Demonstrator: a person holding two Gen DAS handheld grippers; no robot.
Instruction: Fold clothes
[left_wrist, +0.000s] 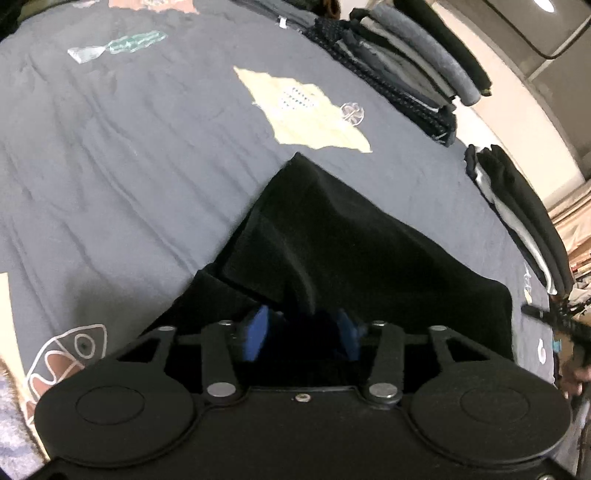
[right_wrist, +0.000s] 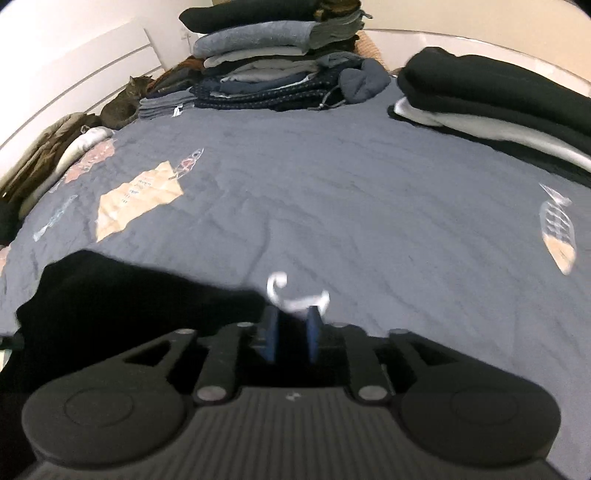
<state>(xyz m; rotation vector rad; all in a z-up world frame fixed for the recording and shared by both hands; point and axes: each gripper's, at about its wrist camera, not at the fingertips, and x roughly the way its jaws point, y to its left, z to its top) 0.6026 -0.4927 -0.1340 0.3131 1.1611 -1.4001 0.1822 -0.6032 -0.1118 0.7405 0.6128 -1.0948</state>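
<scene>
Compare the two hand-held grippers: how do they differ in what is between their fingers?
The left hand-held gripper has the black garment draped between its blue fingers; the right hand-held gripper holds nothing, with only the bedspread ahead. The left one's fingers are partly hidden by cloth; the right one's are plainly visible with a clear gap. Both have blue pads and black linkages.

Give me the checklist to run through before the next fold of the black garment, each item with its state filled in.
1. Left gripper around black garment: cloth drapes between the fingers; clamped or not, cannot tell.
2. Right gripper free: ok, open, nothing between the fingers.
3. Bare bedspread ahead for folding: ok.
4. Folded stacks clear of the garment: ok.
5. Cat away from work area: ok, at far edge.
</scene>
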